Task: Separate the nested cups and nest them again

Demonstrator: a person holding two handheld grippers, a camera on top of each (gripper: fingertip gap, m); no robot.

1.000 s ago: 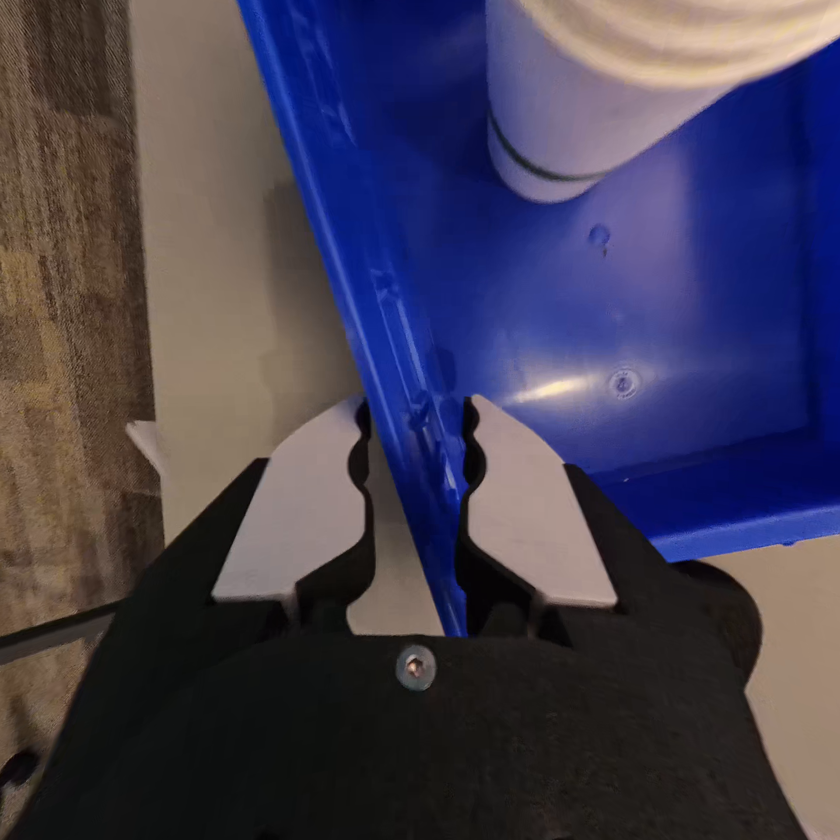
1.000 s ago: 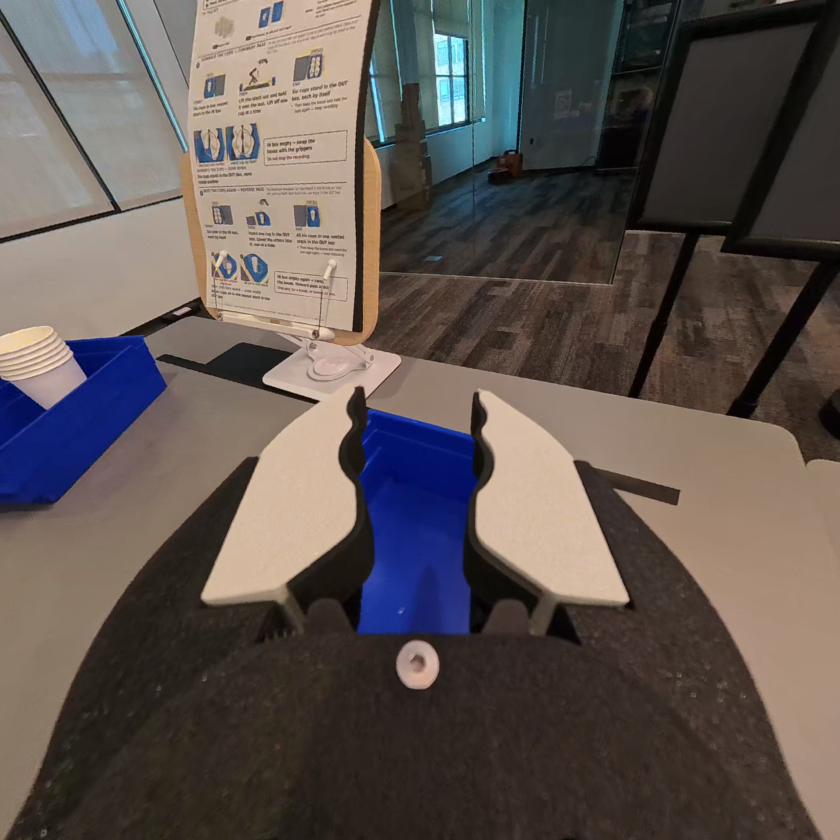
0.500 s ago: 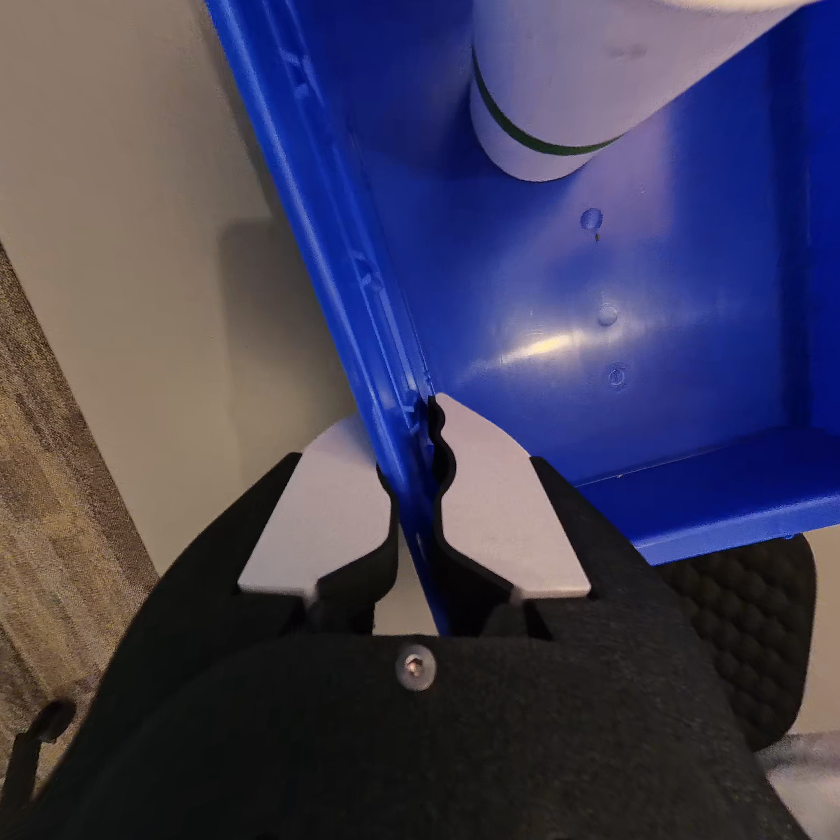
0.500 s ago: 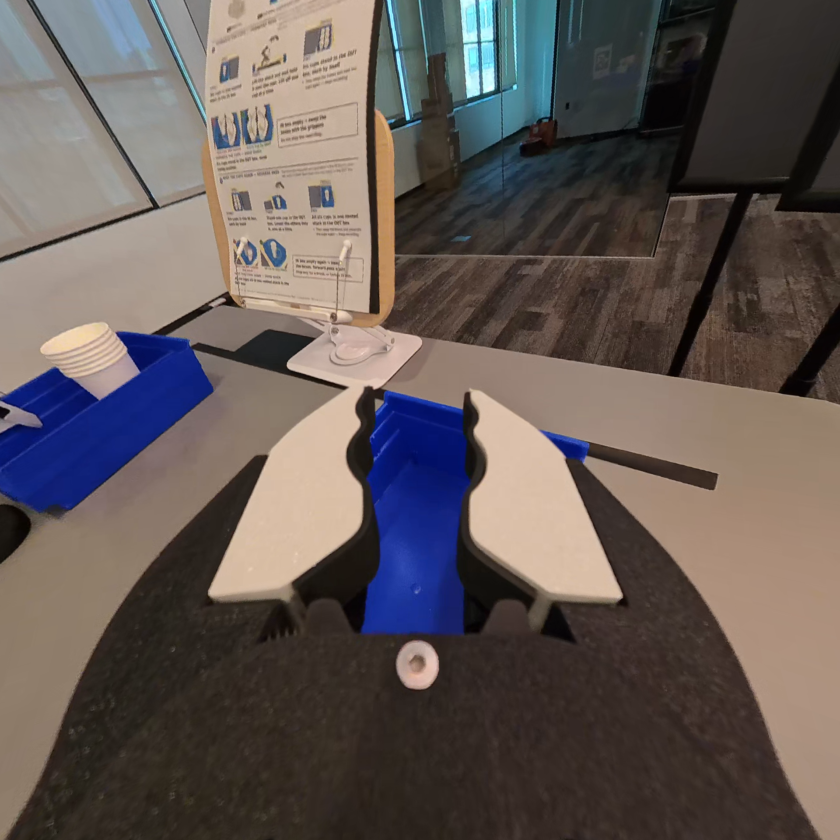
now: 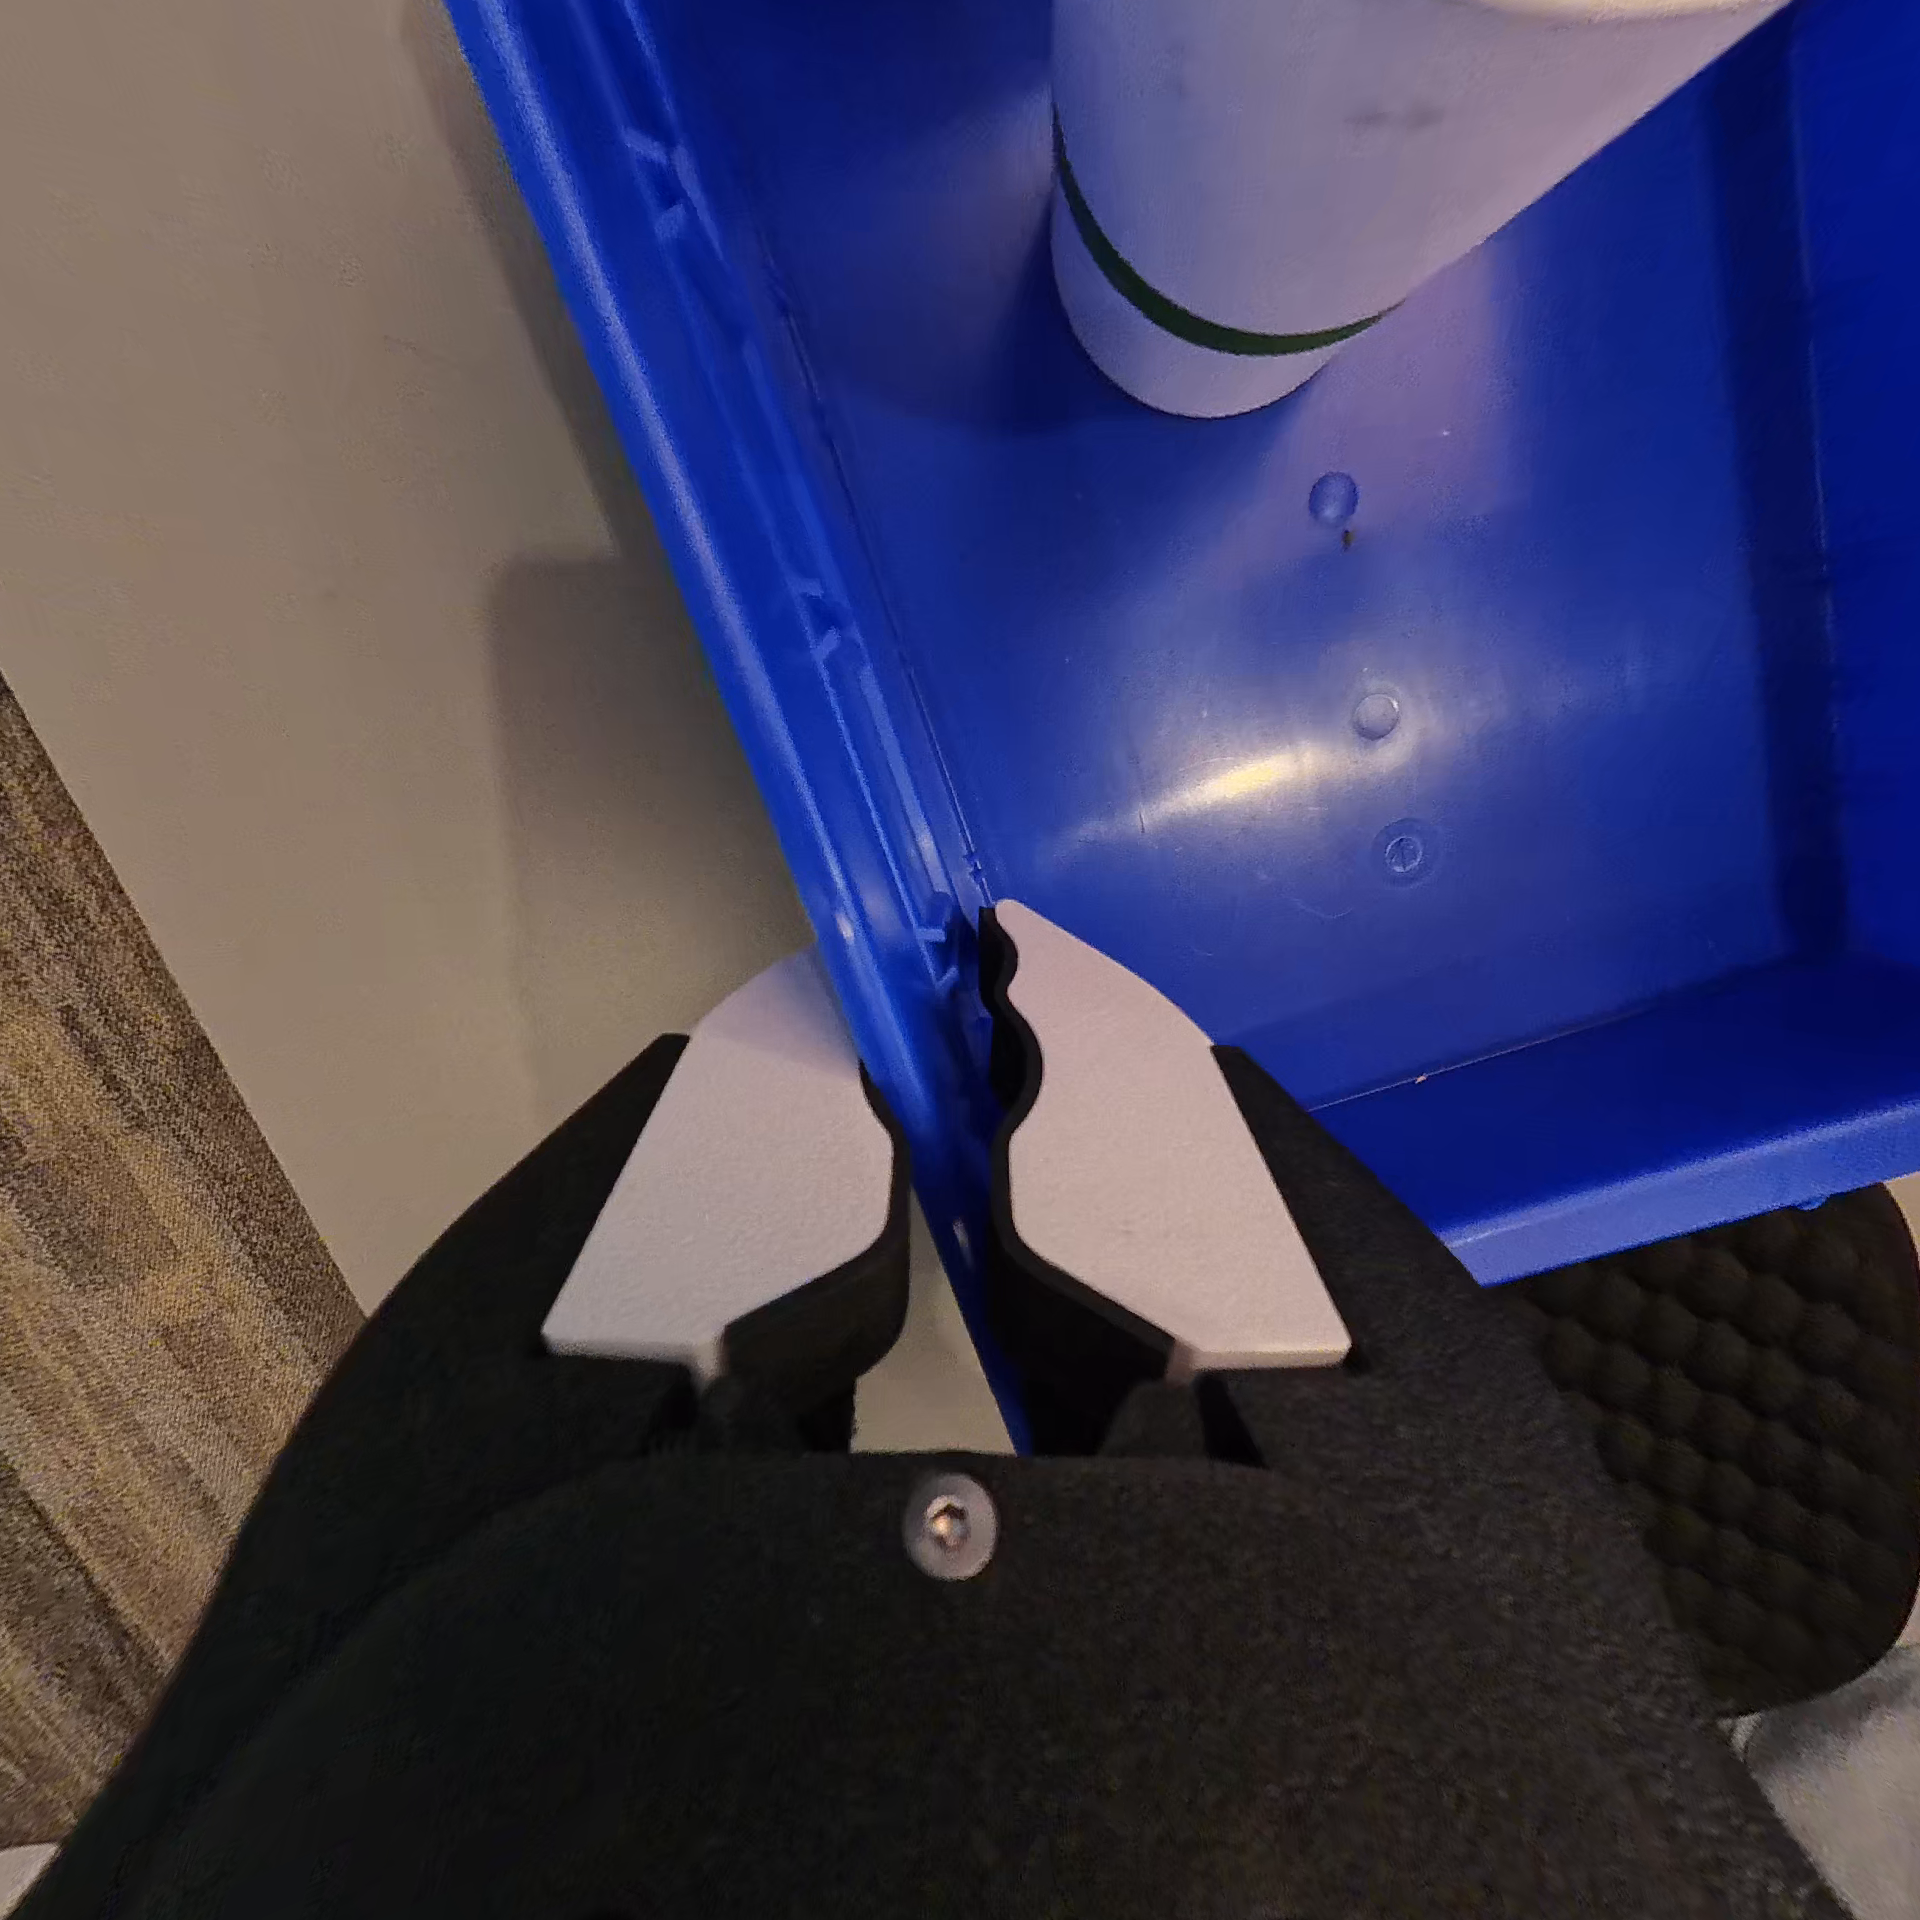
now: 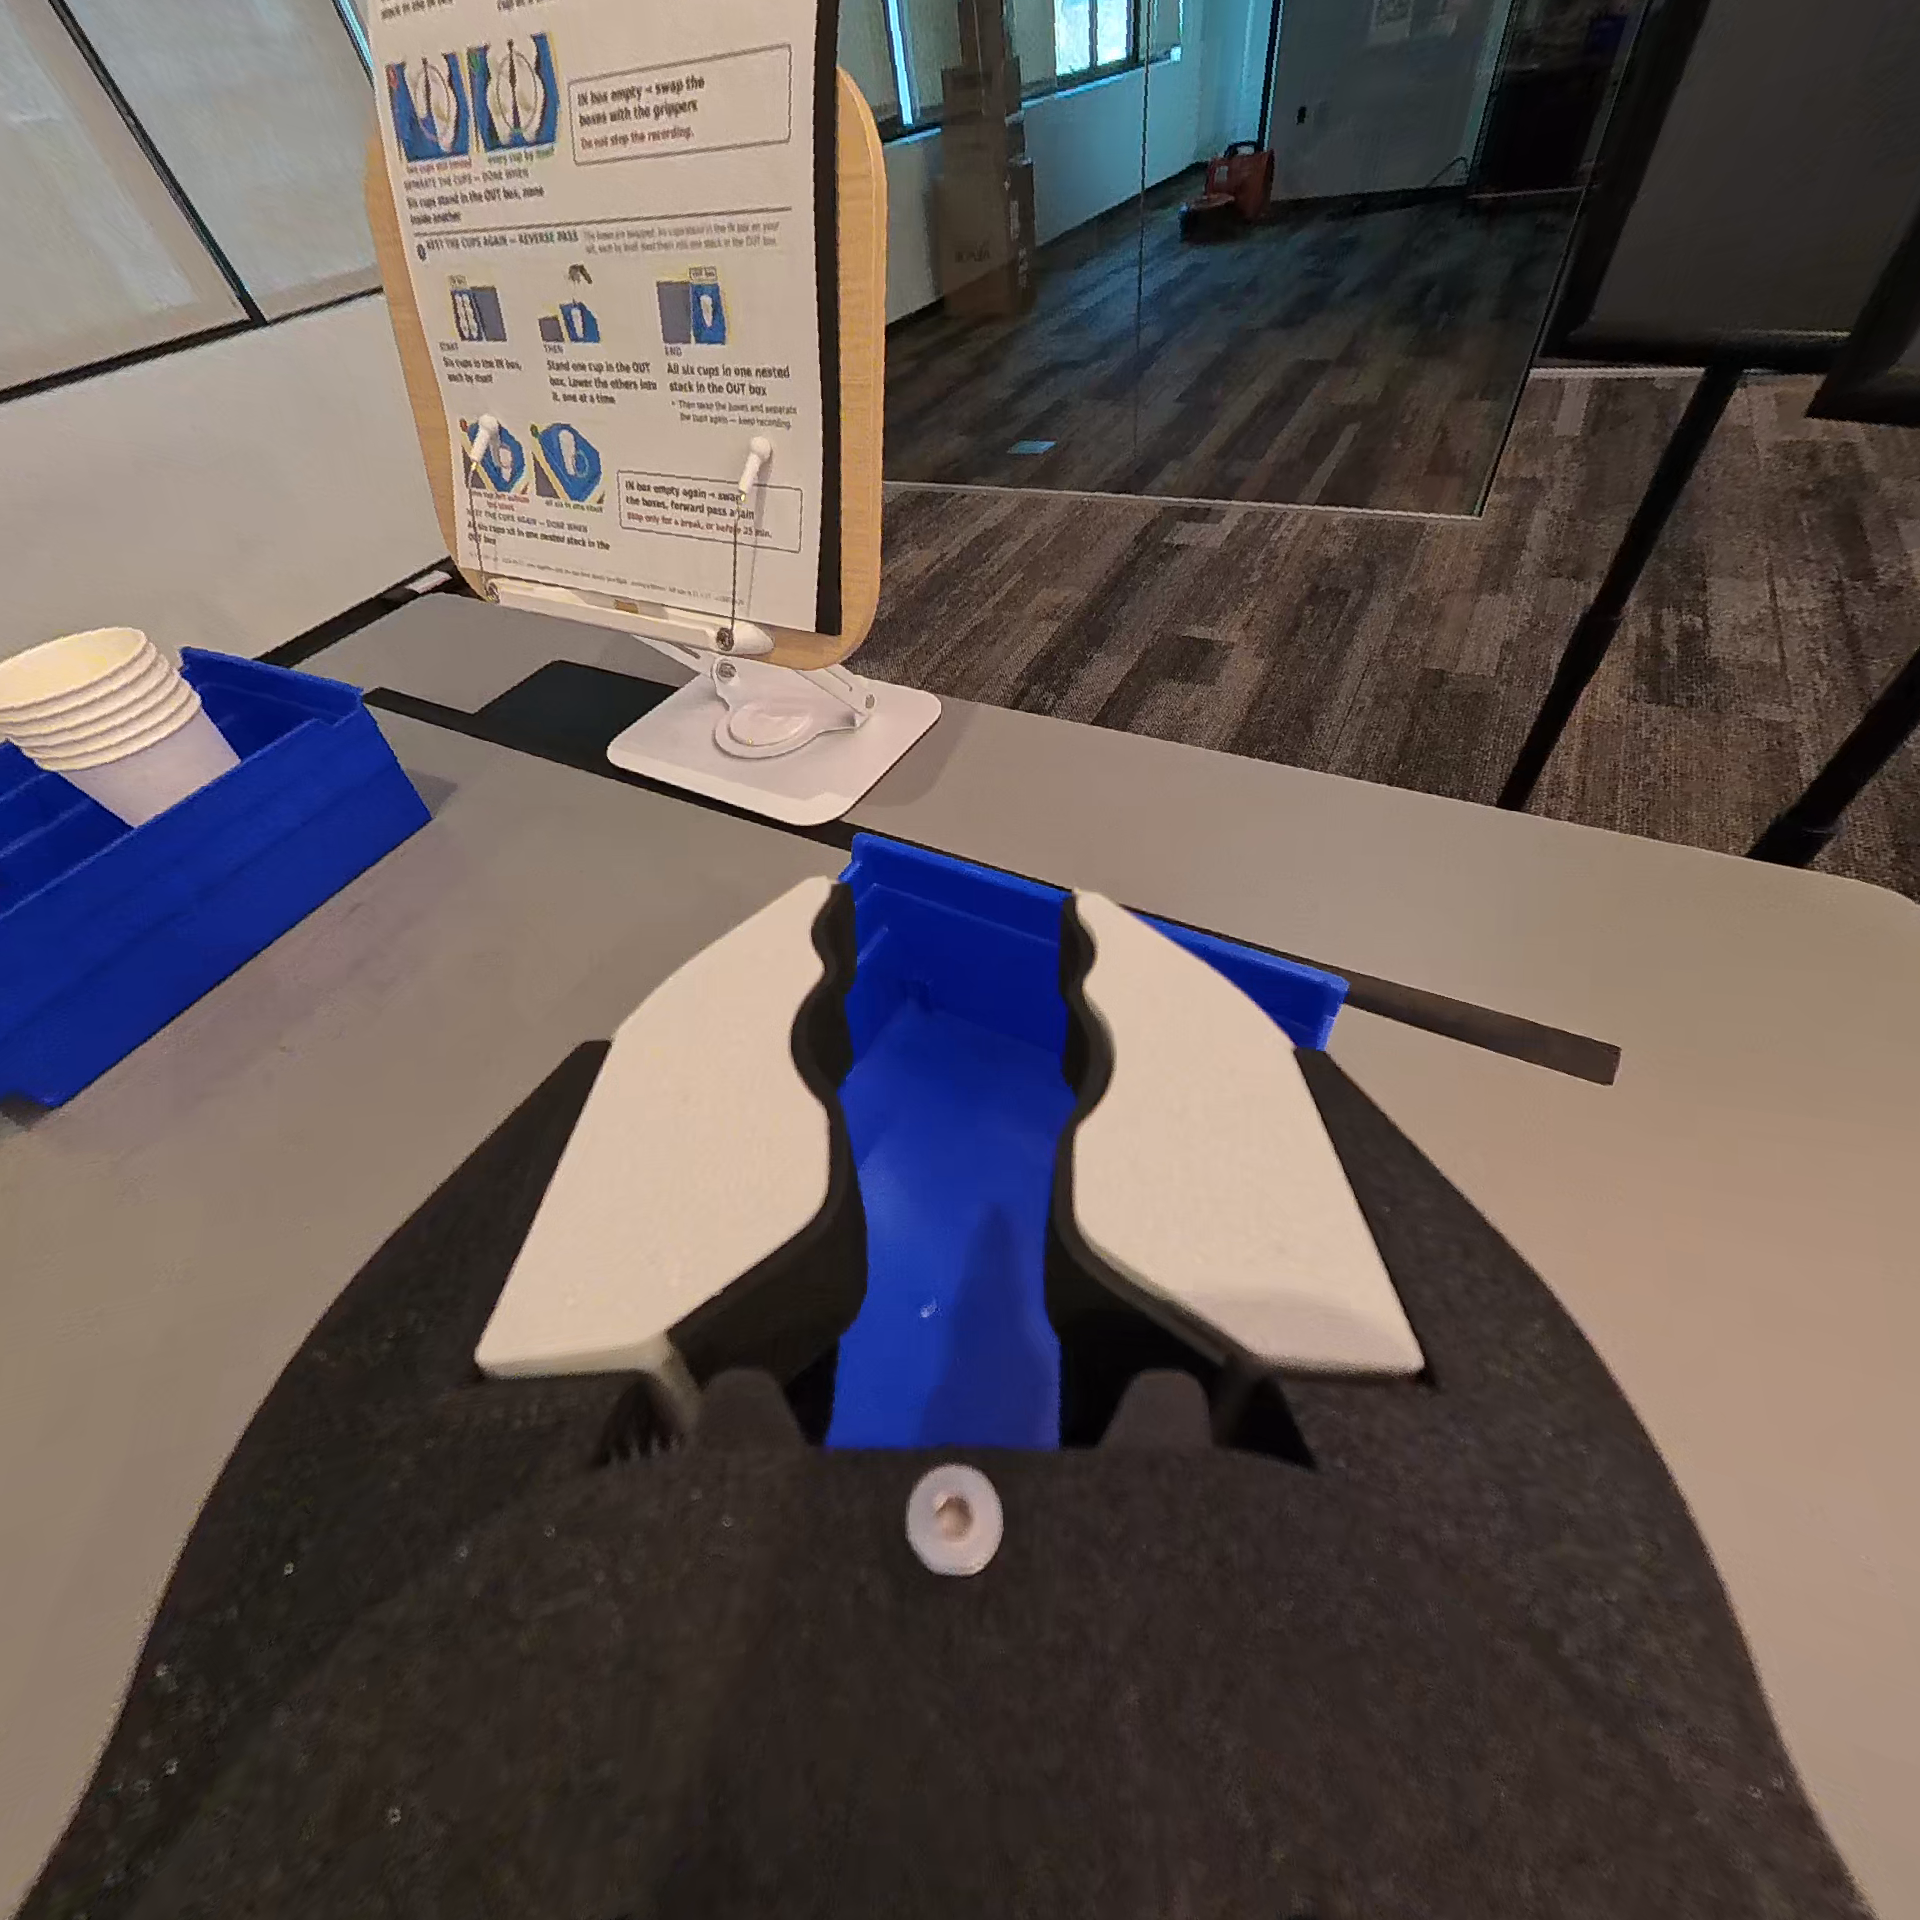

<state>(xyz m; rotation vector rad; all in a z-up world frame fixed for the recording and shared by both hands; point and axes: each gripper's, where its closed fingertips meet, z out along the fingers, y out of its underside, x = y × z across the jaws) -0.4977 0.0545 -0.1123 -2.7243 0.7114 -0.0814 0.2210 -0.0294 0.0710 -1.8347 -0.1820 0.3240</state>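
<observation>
In the left wrist view, our left gripper (image 5: 940, 997) is pinching the side wall of the blue box (image 5: 727, 499) where the stacked cups (image 5: 1226, 208) are standing. In the right wrist view, our right gripper (image 6: 951, 914) is hanging spread apart over another blue box (image 6: 945, 1143), and the cups are sitting far off to the left.

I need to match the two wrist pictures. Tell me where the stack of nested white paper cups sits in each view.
Left wrist view: the stack of nested white paper cups stands at top centre, inside the blue plastic bin whose wall the left gripper clamps.
Right wrist view: the stack is at far left, middle height, in that same bin.
Shared landmark: that cup-holding blue bin.
</observation>
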